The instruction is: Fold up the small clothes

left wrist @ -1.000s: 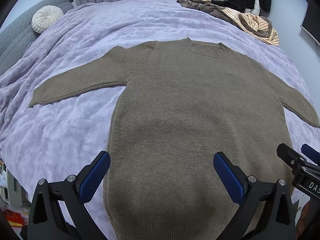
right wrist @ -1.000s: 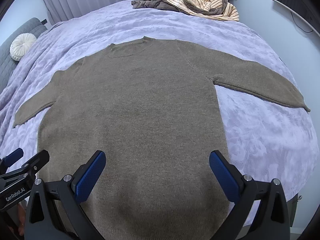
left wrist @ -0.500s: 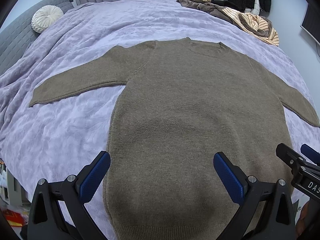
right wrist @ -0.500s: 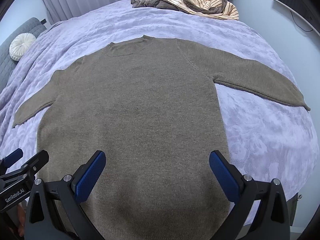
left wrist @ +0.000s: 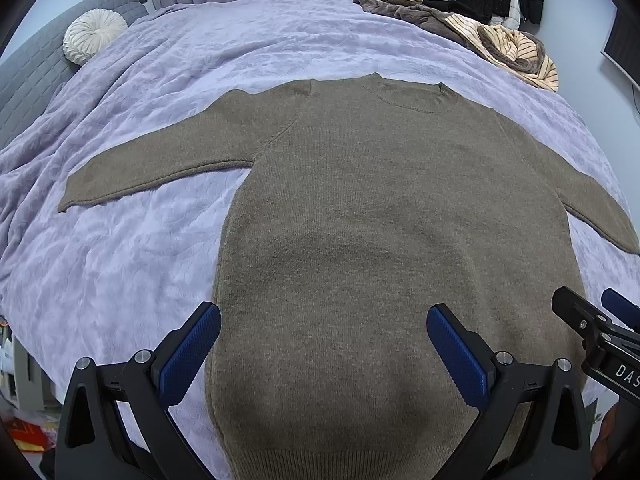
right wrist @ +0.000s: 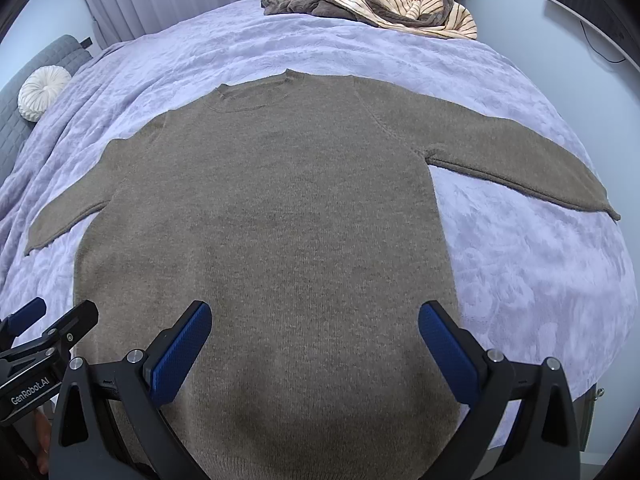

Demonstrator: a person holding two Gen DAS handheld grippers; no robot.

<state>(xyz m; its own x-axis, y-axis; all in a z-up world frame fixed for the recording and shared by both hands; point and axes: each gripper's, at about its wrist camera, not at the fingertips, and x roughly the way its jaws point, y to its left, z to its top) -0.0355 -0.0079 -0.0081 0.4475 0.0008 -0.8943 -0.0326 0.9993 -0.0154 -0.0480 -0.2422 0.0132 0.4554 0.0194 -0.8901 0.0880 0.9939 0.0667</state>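
Observation:
A brown knit sweater (left wrist: 380, 200) lies flat on the lilac bedspread (left wrist: 140, 260), collar far, hem near, both sleeves spread out to the sides. My left gripper (left wrist: 322, 332) hovers open over the hem's left half, nothing between its blue pads. In the right wrist view the same sweater (right wrist: 272, 208) fills the middle, and my right gripper (right wrist: 314, 330) stands open above the hem's right half. Each gripper shows in the other's view: the right gripper (left wrist: 600, 320) at the right edge, the left gripper (right wrist: 44, 328) at the left edge.
A heap of striped and brown clothes (right wrist: 384, 4) lies at the bed's far side. A round white cushion (left wrist: 94, 36) rests against a grey headboard (left wrist: 32, 76) at the far left. The bed's edge drops off near the right (right wrist: 592, 380).

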